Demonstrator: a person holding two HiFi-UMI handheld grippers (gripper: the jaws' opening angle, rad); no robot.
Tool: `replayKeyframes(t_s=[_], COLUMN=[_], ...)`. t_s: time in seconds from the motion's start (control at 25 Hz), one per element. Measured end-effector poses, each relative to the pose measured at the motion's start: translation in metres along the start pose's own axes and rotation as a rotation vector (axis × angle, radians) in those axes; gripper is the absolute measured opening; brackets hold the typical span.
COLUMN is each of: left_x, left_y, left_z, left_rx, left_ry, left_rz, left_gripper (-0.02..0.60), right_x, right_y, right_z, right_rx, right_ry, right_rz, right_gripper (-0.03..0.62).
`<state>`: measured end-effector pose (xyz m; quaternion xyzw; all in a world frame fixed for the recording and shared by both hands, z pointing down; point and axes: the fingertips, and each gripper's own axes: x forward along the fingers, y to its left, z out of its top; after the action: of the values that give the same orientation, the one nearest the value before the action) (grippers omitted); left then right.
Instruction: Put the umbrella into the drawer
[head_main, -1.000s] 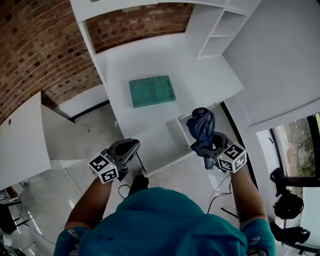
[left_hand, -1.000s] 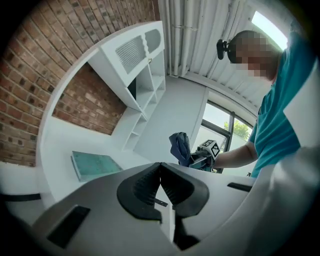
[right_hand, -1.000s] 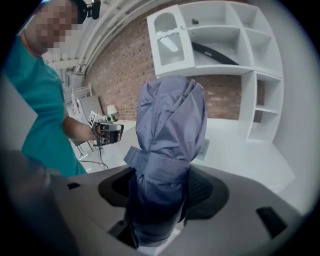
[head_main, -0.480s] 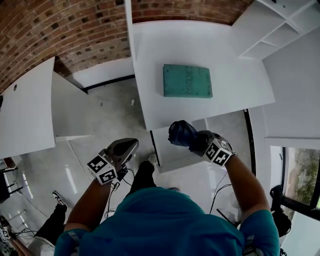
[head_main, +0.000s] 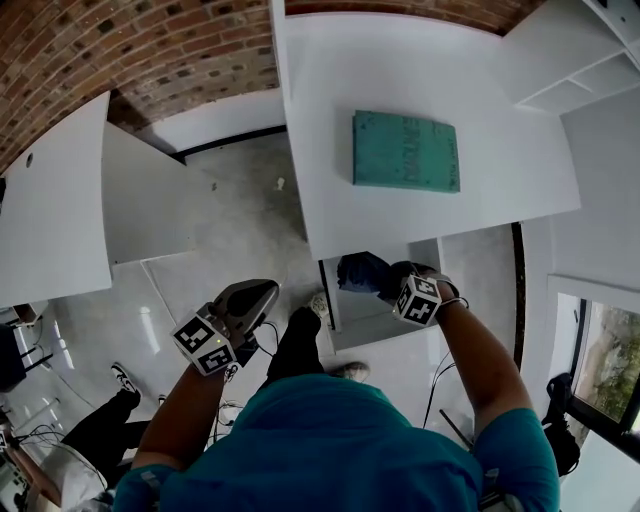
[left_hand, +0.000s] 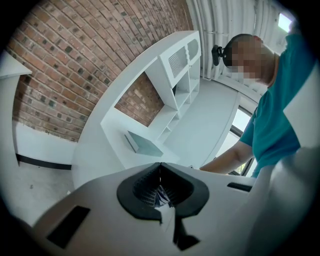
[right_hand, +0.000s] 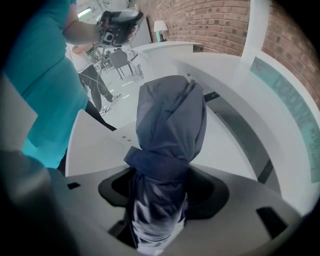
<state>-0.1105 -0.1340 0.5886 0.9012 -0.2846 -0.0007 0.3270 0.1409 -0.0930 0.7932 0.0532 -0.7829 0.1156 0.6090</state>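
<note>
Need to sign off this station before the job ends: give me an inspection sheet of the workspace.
Surface: white desk, mostly bare.
Job's things: folded dark blue umbrella held over the drawer, which is pulled open under the desk edge; not yet released.
Clutter: one green book lying flat on the desk.
Grippers: right gripper shut on the umbrella; left gripper shut, holding nothing, away from the desk.
Cables: thin cable on the floor.
Surroundings: brick wall, white shelves, window, another person's leg.
</note>
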Motion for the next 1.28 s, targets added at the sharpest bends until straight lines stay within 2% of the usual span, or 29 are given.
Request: replayKeyframes(t_s=[0.28, 0.64, 0.88, 1.12, 1.28], left_x=[-0.008, -0.017, -0.015, -0.015, -0.012], left_y=[0.016, 0.027, 0.031, 0.03, 0.025], left_z=[-0.014, -0.027, -0.031, -0.036, -0.036], left_rx=[-0.026, -0.049, -0.064, -0.06, -0.056], left_ry=[0.026, 0.058, 0.068, 0.081, 0.082], left_rz=[0.035, 0.06, 0.057, 0.036, 0.018], left_gripper=[0.015, 0.015, 0.015, 0.015, 0.015], right_x=[0.057, 0.09, 0.109, 0.113, 0.109], right_y=[-0.014, -0.03, -0.034, -0.033, -0.035], right_z=[-0.003, -0.005, -0.017, -0.018, -0.017], right_rx=[0.019, 0.066, 0.071, 0.091, 0.091], right_ry=[0.077, 0.094, 0.167, 0.19, 0.213], right_rz=[0.001, -0.017, -0.053, -0.047, -0.097], right_gripper=[0.278, 0.278, 0.279, 0.279, 0.287])
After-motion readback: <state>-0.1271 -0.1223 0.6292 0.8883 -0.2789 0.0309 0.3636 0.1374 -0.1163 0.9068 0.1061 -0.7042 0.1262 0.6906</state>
